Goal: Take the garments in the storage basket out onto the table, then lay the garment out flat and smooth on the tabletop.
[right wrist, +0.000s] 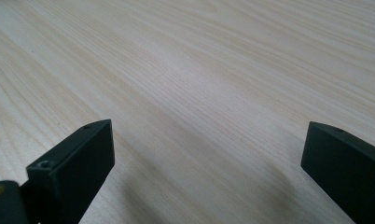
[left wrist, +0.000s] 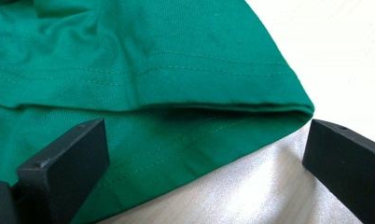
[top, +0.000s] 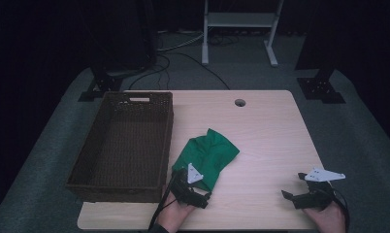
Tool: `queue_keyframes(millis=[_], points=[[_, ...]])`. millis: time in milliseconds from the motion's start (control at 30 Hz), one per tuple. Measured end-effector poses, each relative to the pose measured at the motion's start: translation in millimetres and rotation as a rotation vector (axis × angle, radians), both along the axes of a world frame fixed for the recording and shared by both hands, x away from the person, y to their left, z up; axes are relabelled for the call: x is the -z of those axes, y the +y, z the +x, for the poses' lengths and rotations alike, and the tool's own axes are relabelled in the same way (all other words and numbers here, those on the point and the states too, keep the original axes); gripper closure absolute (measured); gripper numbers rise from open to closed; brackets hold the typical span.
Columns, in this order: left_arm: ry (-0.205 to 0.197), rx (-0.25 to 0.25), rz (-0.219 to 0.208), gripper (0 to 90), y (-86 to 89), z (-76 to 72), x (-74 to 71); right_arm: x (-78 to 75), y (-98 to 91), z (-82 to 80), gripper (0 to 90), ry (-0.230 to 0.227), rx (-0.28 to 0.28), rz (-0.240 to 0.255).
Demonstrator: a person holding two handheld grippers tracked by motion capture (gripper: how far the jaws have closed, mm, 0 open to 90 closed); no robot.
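Woven brown wicker, the basket (top: 120, 145) sits left of the left gripper (left wrist: 204, 154), whose spread jaws straddle the green cloth's (left wrist: 143, 70) folded hem just ahead. Closing now may catch only one layer, so the fold spills. Farther right, the right gripper (right wrist: 206, 158) gapes over bare table (right wrist: 199, 70), hand low.

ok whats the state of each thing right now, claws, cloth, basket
left claw: open, jaws either side of the cloth's hemmed edge, not closed on it
right claw: open, over bare table, holding nothing
green cloth: folded and rumpled, lying on the table beside the basket
wicker basket: upright, nothing visible inside
table: bears the basket and the cloth
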State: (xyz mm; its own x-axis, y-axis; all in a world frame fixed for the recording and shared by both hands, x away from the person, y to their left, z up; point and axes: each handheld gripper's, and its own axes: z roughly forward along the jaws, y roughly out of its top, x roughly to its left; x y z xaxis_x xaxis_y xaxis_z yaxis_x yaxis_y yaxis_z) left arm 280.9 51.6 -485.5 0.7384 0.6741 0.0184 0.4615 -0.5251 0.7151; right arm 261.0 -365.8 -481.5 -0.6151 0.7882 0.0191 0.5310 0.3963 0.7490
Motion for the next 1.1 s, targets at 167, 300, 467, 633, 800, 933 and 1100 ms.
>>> queue_keyframes(millis=[167,300,467,633,800,933,1100], points=[[0.000,0.003,0.000,0.0,0.2,-0.4,0.0,-3.0,6.4,0.8,1.5,-0.003,-0.021,0.005],[0.001,0.000,-0.001,0.0,0.7,-0.7,0.0,-6.5,11.7,3.4,1.5,-0.013,-0.029,0.006],[0.001,-0.008,0.000,0.0,1.9,-1.4,0.0,-8.7,18.6,7.8,1.5,-0.010,-0.046,0.008],[0.002,-0.003,0.000,0.0,3.4,-2.2,-0.1,-11.8,25.4,13.2,1.5,-0.007,-0.065,0.006],[0.003,0.005,0.001,0.0,4.6,-2.1,-0.2,-14.8,30.8,17.5,1.5,-0.002,-0.078,0.002],[0.002,0.008,-0.001,0.0,5.0,-2.4,-0.1,-18.8,34.5,19.8,1.5,-0.009,-0.084,0.002],[0.002,0.008,0.000,0.0,5.0,-2.4,-0.2,-21.8,39.5,23.6,1.5,-0.009,-0.095,0.004]])
